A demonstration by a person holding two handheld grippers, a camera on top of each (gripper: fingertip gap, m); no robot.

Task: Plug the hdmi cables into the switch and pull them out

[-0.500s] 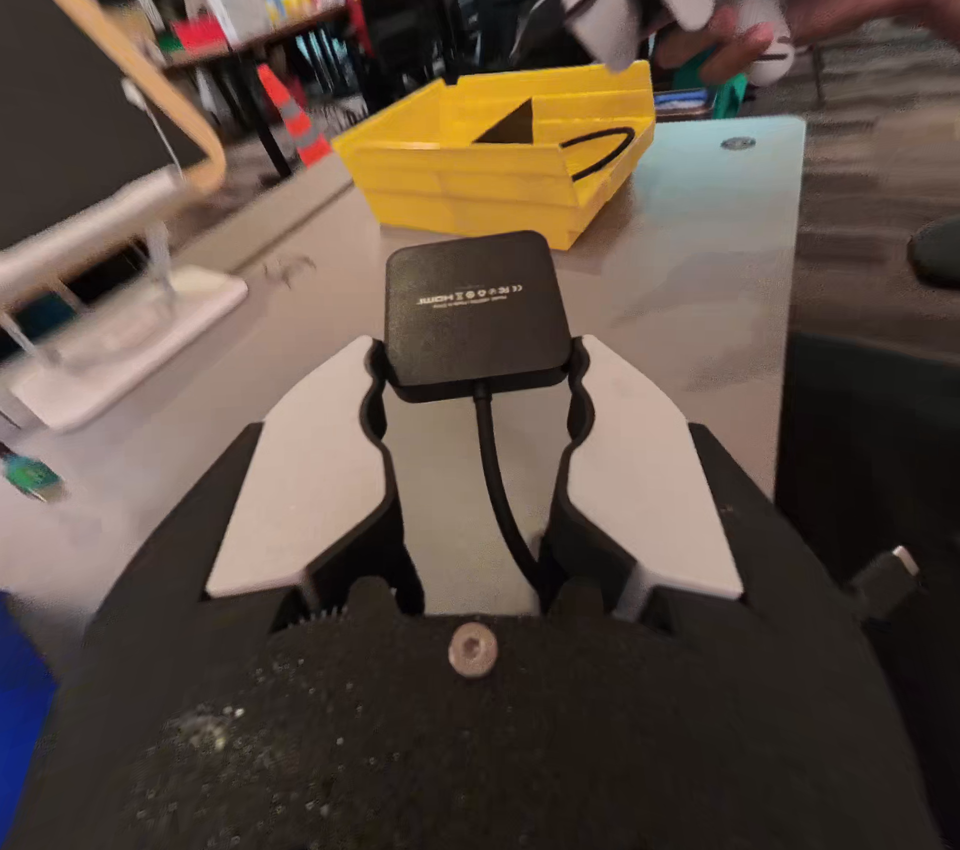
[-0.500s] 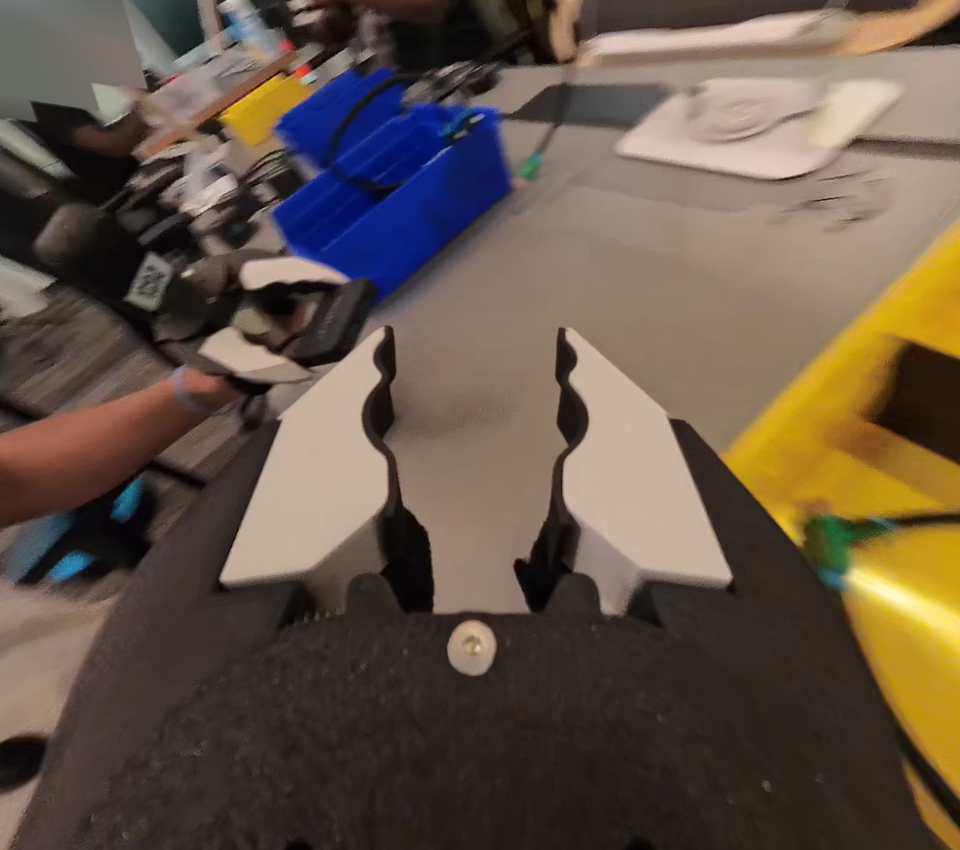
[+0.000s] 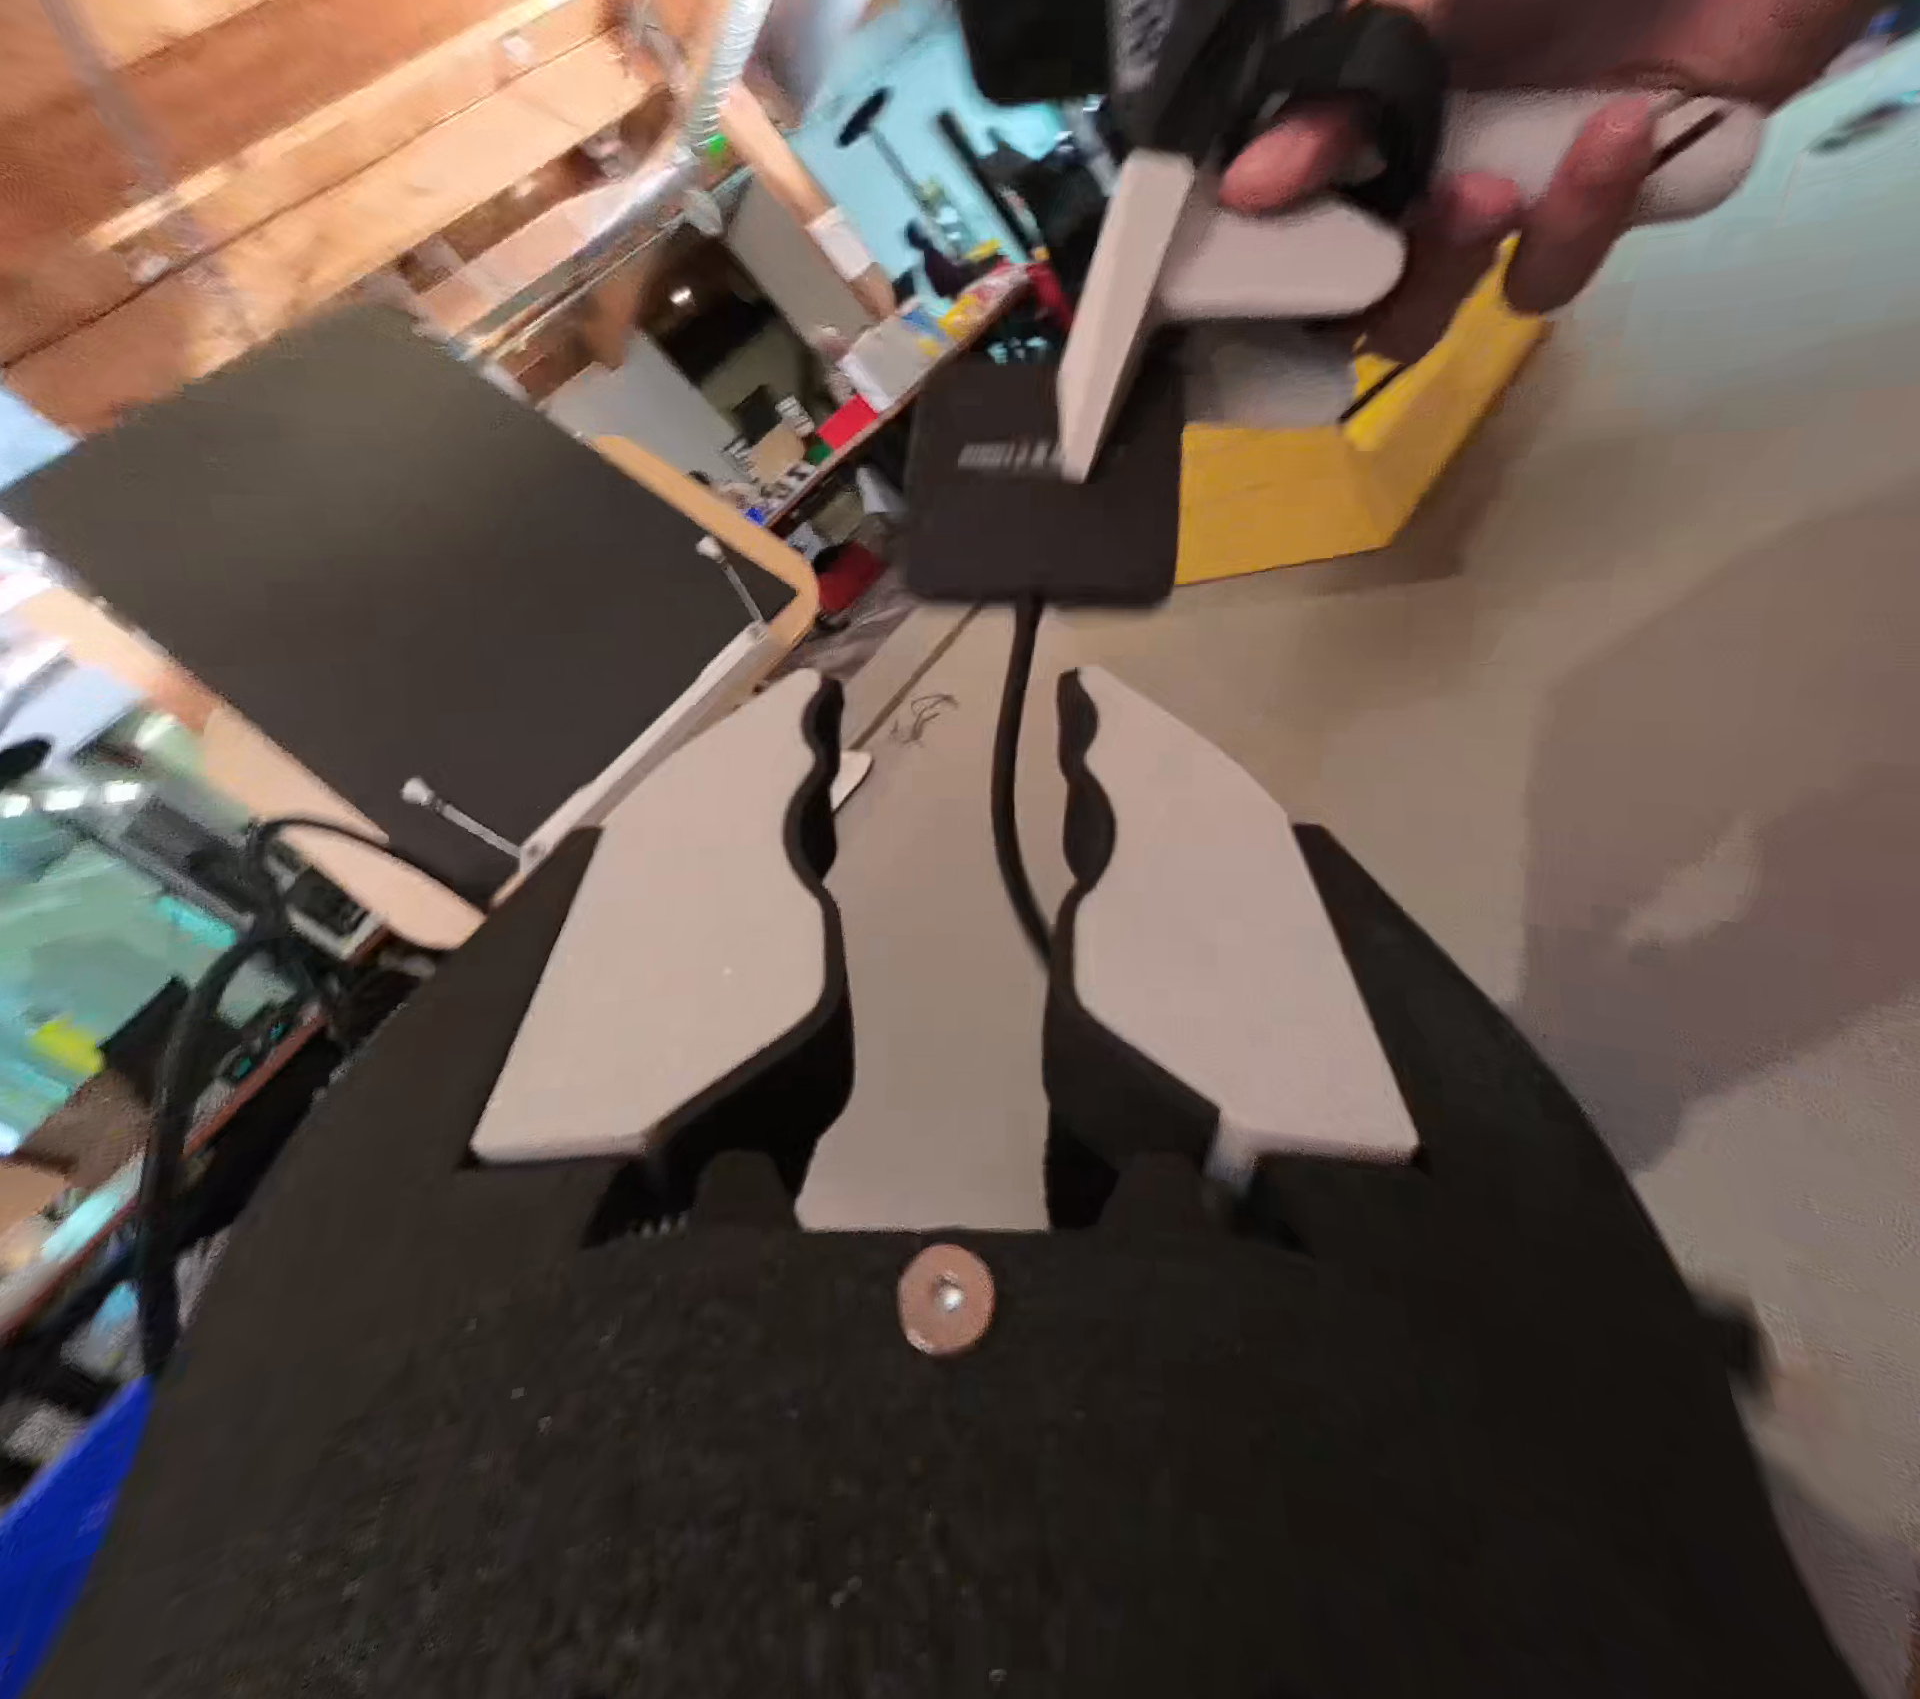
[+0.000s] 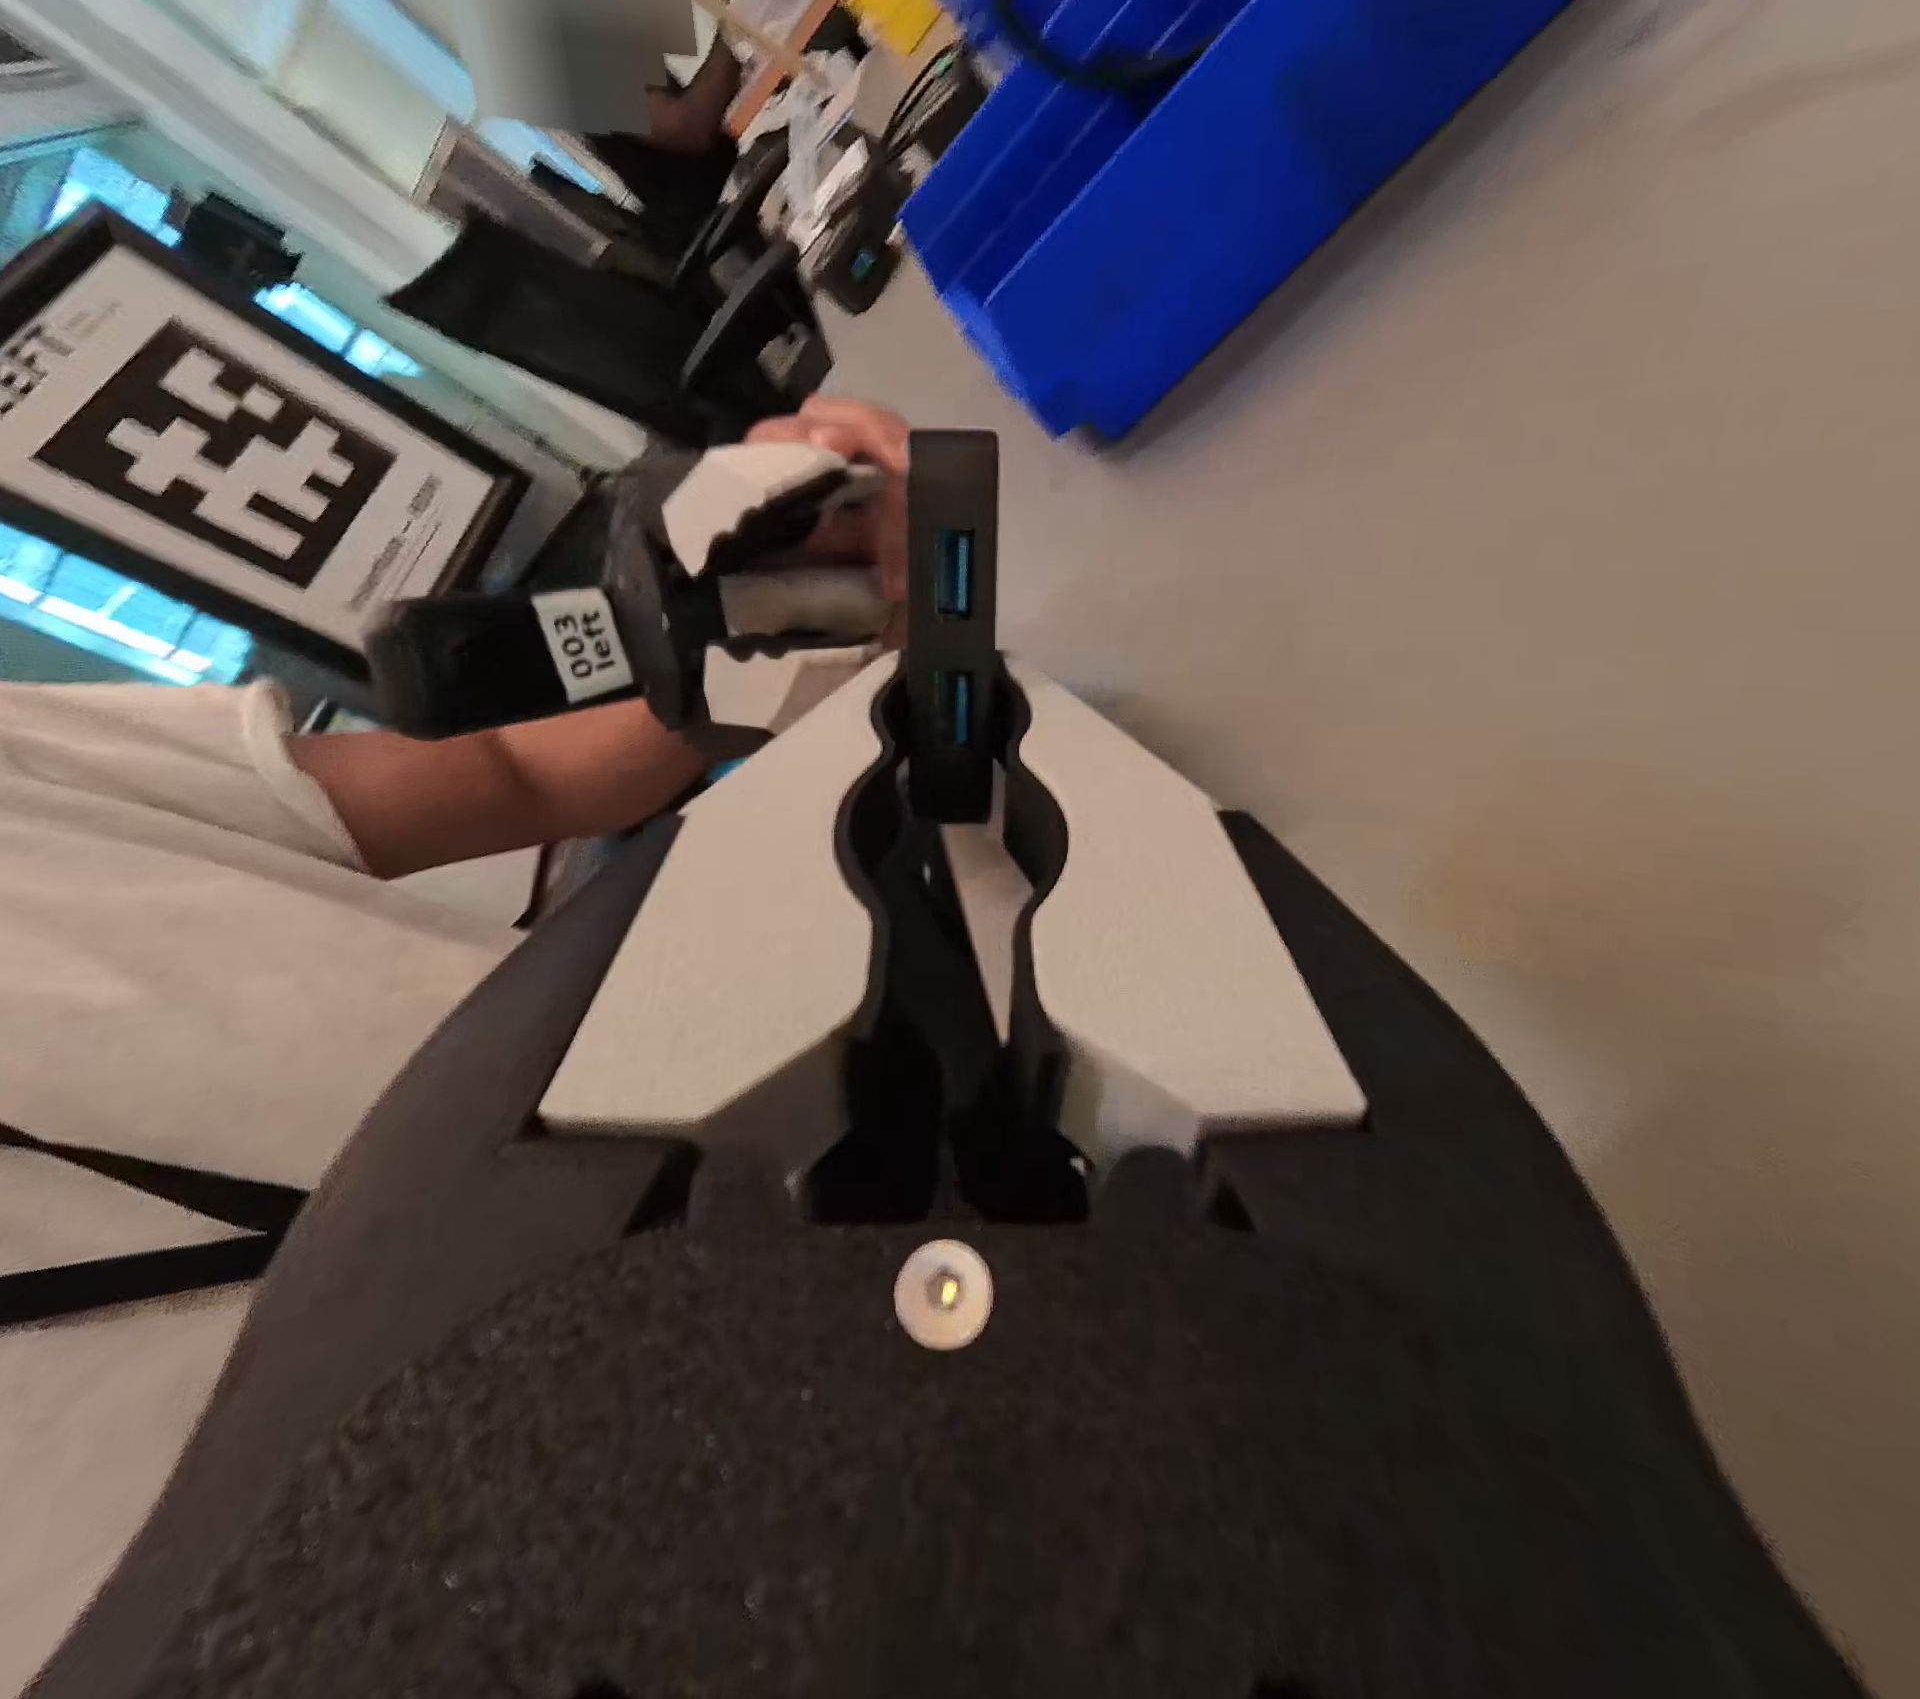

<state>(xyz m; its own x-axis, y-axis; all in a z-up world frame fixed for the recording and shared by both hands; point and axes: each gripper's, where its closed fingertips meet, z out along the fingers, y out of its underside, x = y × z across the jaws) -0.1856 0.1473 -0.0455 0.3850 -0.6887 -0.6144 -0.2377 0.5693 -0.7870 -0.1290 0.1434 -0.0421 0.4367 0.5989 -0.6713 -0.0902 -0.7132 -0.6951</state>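
The switch point(image 3: 1039, 506) is a flat black box held in the air above the grey table point(image 3: 1558, 818). My right gripper point(image 4: 951, 699) is shut on its lower edge, where the side with two blue ports point(image 4: 956, 574) shows. In the left wrist view one right finger point(image 3: 1117, 319) lies across the box's top. My left gripper point(image 3: 945, 688) is open, a little back from the box. The switch's black cable point(image 3: 1008, 797) hangs between the left fingers. In the right wrist view the left gripper point(image 4: 862, 543) sits just behind the switch.
A yellow bin point(image 3: 1299, 486) stands behind the switch. A blue bin point(image 4: 1247, 143) with a black cable in it stands on the table point(image 4: 1558, 610) at the far side. A dark board with a pale wood rim point(image 3: 364, 558) stands to the left. A person's forearm point(image 4: 468, 776) reaches in. Left tips to right tips: about 6 cm.
My left gripper has let go of the switch and drawn back. My right gripper, open and empty before, has closed on the switch. Both views have tilted.
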